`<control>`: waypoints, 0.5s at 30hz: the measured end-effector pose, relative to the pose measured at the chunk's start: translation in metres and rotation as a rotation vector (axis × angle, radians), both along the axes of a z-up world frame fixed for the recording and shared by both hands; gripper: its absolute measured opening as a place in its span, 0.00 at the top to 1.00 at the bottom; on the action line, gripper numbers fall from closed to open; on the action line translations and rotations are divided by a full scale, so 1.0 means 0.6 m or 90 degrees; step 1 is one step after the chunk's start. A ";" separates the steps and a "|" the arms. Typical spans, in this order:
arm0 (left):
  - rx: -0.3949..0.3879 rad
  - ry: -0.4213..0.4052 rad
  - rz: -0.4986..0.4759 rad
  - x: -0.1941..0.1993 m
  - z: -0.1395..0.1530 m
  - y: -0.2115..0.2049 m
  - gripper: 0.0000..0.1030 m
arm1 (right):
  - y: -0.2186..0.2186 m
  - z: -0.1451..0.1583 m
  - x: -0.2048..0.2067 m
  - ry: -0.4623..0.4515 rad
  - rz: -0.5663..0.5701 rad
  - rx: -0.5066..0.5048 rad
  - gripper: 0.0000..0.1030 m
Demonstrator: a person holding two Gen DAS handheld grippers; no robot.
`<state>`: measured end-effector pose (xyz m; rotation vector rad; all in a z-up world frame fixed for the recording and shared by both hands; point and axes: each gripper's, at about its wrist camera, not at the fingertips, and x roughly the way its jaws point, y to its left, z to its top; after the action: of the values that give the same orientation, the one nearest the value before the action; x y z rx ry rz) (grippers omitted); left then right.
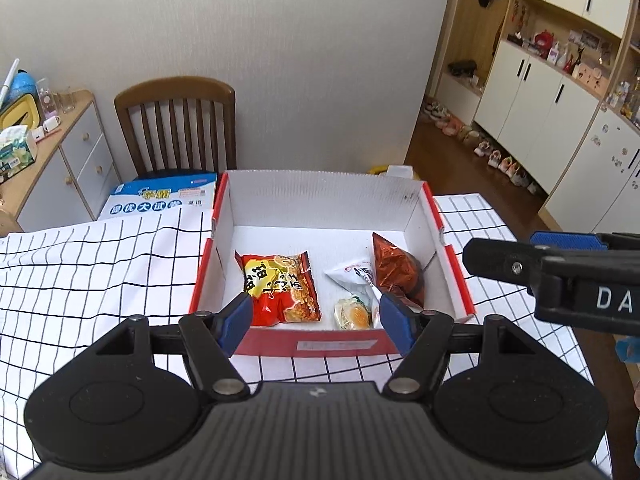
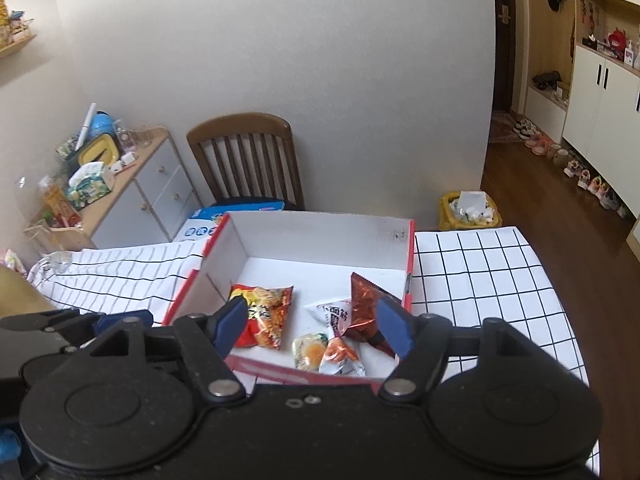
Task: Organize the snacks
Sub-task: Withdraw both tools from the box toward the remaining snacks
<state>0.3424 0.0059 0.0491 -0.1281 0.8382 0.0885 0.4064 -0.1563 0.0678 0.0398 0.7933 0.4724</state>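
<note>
A red-and-white cardboard box [image 1: 320, 196] [image 2: 320, 236] stands on the checked tablecloth. Inside it lie a red-and-yellow snack packet [image 1: 282, 286] [image 2: 266, 312], a white pouch [image 1: 354, 276] [image 2: 336, 320], a brown-red foil bag [image 1: 396, 270] [image 2: 366, 304] and a small clear packet with a yellow centre [image 1: 354, 314] [image 2: 310, 352]. My left gripper [image 1: 316, 322] hovers above the box's near wall, open, with nothing between its blue pads. My right gripper [image 2: 314, 326] hangs over the box too, open and empty. The right gripper [image 1: 560, 276] shows at the right of the left wrist view.
A wooden chair [image 1: 178, 128] [image 2: 248, 160] stands behind the table, with a blue-and-white package [image 1: 160, 198] on its seat. A cluttered side cabinet [image 1: 48, 148] [image 2: 132, 188] is at the left. A yellow bin [image 2: 470, 210] sits on the floor at the right.
</note>
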 end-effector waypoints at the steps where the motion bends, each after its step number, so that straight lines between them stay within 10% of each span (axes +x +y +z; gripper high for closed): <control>1: 0.001 -0.004 0.000 -0.010 0.005 0.000 0.33 | -0.002 0.004 -0.009 -0.002 0.002 0.004 0.30; 15: 0.008 -0.070 -0.015 -0.141 0.049 0.003 0.33 | -0.031 0.034 -0.134 -0.046 0.045 0.051 0.20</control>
<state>0.2577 0.0077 0.0787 -0.1099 0.7292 0.0641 0.3259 -0.1751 0.0880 0.0688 0.7065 0.5704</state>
